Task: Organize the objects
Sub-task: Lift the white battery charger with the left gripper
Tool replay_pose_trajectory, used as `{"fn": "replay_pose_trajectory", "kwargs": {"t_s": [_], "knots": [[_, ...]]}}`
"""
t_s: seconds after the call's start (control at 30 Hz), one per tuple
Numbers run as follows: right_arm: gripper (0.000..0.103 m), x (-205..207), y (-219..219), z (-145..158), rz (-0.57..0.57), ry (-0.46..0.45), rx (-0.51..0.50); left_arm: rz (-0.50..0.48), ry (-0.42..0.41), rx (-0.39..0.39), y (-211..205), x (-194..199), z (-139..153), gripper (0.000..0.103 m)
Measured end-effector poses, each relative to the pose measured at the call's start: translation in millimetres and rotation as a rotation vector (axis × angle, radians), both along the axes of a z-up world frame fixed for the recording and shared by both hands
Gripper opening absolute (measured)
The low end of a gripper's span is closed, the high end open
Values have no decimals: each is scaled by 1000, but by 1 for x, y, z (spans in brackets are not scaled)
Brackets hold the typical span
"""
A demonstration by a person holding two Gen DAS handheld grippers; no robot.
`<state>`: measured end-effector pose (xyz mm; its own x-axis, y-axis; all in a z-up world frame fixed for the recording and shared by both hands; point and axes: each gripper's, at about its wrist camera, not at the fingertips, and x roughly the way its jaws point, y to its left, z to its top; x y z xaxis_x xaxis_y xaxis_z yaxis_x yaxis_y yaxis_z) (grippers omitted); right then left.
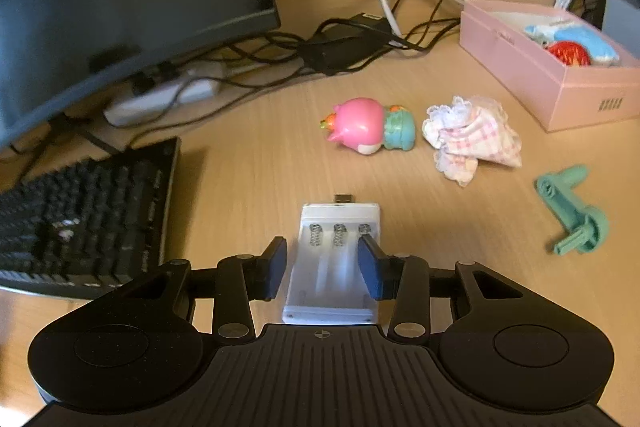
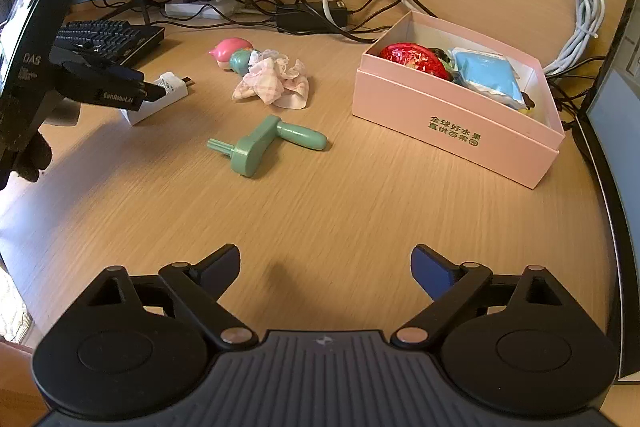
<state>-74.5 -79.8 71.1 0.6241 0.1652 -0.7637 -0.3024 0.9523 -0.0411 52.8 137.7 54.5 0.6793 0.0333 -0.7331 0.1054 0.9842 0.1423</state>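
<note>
White plastic charger [image 1: 334,259] sits clamped in my left gripper [image 1: 326,263], near-left on the tabletop [image 1: 240,179], its far end tilted up; the grip looks shallow on slick walls, so I judge it could twist loose before reaching the pink box [image 1: 560,83]; right gripper [image 2: 326,269] hangs released, idle.

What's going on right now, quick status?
Left claw shut on charger, lifted at one end. Right claw open, empty. Crank, cloth, toy lie before the box.

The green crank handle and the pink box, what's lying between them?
Nothing: in the right wrist view, bare desk separates the green crank handle from the pink box.
</note>
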Motion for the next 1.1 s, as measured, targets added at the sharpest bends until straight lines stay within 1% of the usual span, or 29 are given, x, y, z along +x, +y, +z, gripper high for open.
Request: {"fn": "replay_pose_trajectory", "kwargs": {"t_s": [0.13,0.3,0.37,0.47,0.63,0.77,0.8,0.83,0.9,1.0,1.1], "knots": [[96,1,-2,-1,-6,10,4,-2,39,-87,14,6,1,44],[96,2,0,-3,0,15,1,23,68,-160,22,10,1,44],[96,2,1,-3,3,16,0,30,79,-181,21,11,1,44],[96,3,1,-4,3,21,1,9,90,-197,14,11,0,44],[96,4,3,-5,19,25,1,9,112,-237,9,15,0,44],[96,5,3,-6,26,27,1,-10,140,-330,11,18,0,44],[96,5,4,-5,33,21,-1,-12,142,-334,10,18,0,44],[96,5,7,-5,43,12,-6,-17,142,-321,8,17,0,43],[96,7,13,-4,66,-3,-15,-27,137,-284,1,13,1,43],[96,10,23,-4,83,-17,-16,-67,137,-232,-15,6,2,43],[96,13,25,-5,91,-10,-16,-82,121,-216,-30,1,0,43]]}}
